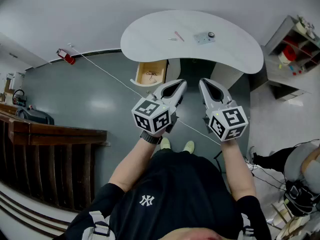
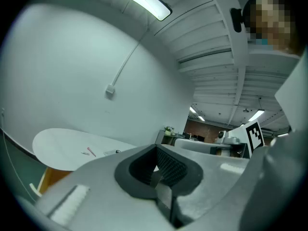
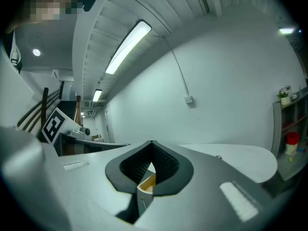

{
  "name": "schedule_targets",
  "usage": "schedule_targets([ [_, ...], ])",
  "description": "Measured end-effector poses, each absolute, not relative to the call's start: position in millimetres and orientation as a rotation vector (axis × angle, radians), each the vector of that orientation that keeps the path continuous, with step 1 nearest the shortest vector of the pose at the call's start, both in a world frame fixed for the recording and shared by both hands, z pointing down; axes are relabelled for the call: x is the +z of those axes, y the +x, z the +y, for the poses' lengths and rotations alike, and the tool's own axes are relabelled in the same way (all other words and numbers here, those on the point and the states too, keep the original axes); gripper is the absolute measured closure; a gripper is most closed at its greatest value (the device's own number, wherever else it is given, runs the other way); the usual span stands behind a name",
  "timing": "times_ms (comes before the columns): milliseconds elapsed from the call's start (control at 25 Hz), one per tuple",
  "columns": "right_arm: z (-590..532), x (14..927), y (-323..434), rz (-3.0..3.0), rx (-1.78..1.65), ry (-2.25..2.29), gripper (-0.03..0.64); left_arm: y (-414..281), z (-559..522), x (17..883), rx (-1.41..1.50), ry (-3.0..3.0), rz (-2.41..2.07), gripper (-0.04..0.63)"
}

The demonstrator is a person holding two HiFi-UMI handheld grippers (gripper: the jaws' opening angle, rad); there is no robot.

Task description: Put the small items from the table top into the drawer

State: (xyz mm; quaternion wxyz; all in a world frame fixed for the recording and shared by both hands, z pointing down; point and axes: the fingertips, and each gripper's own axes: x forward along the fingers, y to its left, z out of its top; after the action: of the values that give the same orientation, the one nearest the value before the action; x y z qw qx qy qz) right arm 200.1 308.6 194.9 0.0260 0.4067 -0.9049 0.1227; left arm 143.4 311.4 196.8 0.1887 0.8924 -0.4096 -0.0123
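The white curved table stands ahead of me. On its top lie a pink pen, a thin small item beside it and a small grey box with a black knob. Under the table's left part a wooden drawer stands pulled out with small things inside. My left gripper and right gripper hang side by side in the air short of the table, both shut and holding nothing. In the left gripper view the table and the pen lie beyond the shut left gripper.
A red fire extinguisher stands by the wall at left, and a thin white cable runs across the grey floor. A dark wooden railing lies at my left. A shelf unit with small objects stands right of the table.
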Motion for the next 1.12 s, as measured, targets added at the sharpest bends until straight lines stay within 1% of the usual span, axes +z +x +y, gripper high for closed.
schedule_targets([
  [520,310.2,191.2,209.8,-2.827,0.413,1.234,0.595,147.5,311.5,195.0,-0.036,2.507,-1.175,0.595],
  [800,307.6,197.1,214.0,-2.858,0.474,1.214,0.595,125.3,311.6,197.2,-0.022,2.458,-1.271,0.595],
  [1120,291.9,211.2,185.3,-2.869,0.507,1.165,0.595,100.0,301.2,214.4,0.017,2.421,-1.314,0.595],
])
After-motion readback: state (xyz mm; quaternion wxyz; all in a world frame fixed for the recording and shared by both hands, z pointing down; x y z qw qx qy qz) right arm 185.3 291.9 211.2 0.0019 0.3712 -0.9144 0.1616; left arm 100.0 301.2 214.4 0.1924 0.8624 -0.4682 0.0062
